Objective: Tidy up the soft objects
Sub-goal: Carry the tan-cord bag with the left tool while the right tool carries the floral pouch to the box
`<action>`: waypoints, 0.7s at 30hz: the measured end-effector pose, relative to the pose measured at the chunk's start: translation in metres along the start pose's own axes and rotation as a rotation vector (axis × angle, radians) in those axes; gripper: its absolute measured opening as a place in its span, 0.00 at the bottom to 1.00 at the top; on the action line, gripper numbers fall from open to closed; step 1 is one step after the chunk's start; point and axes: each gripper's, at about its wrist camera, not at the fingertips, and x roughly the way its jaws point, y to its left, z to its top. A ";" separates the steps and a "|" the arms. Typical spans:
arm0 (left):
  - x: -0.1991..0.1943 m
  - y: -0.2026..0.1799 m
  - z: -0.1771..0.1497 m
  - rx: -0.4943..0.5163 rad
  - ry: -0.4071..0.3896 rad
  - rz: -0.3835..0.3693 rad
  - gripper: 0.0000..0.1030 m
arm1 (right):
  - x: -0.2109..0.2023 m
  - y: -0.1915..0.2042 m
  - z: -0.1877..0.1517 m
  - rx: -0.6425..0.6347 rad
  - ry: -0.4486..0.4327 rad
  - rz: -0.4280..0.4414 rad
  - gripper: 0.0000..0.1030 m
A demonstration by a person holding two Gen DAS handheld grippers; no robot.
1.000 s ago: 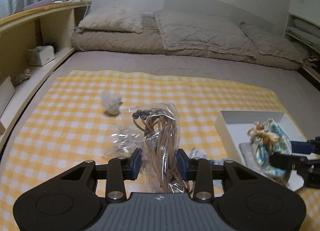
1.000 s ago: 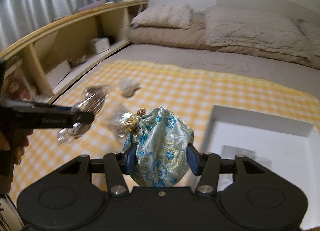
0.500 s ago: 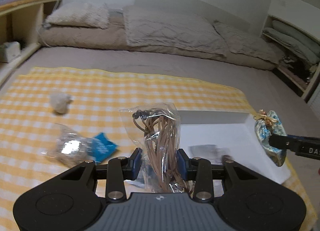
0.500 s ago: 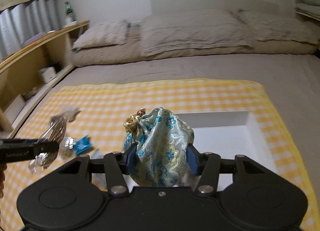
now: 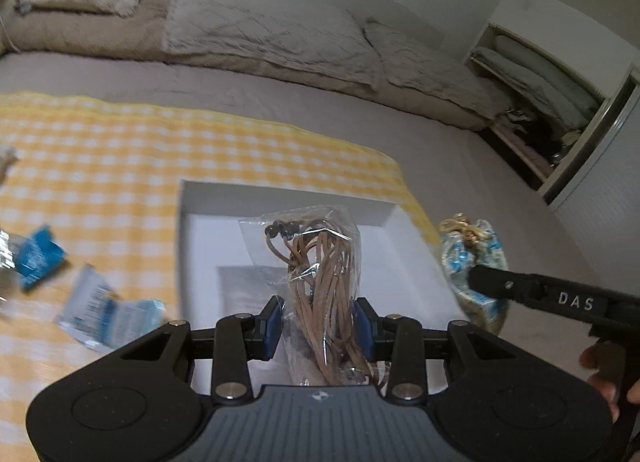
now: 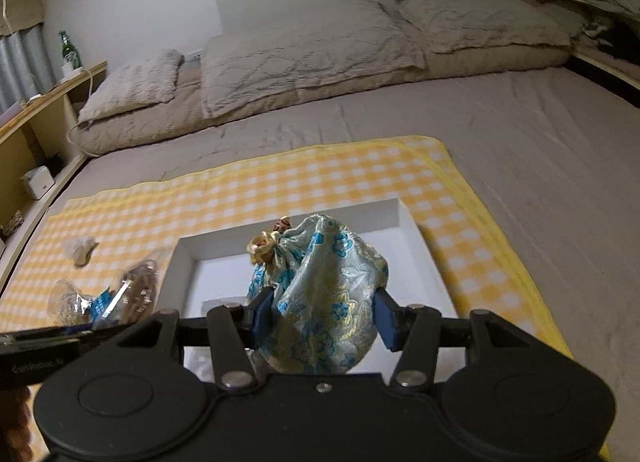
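Two tools, both clenched — left tool [image 5: 319, 320] grips a clear bag of brown cords [image 5: 320, 262] above the white box [image 5: 280, 198]; right tool [image 6: 320, 320] grips a brocade pouch [image 6: 320, 294] over that box's right edge.

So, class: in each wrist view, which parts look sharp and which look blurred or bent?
Left wrist view: the bag of cords and left gripper are sharp; the checked cloth and packets smear. Right wrist view: mostly crisp, with the brocade pouch clear and edges bowed by the fisheye.
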 end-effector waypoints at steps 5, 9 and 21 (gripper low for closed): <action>0.019 -0.018 -0.006 -0.027 0.003 -0.037 0.38 | -0.002 -0.016 -0.001 0.032 0.005 -0.003 0.51; 0.038 -0.034 -0.010 -0.047 0.009 -0.078 0.38 | -0.004 -0.025 -0.001 0.053 0.004 -0.009 0.51; 0.096 -0.045 -0.029 -0.127 0.076 -0.170 0.39 | -0.001 -0.057 -0.008 0.118 0.016 -0.038 0.51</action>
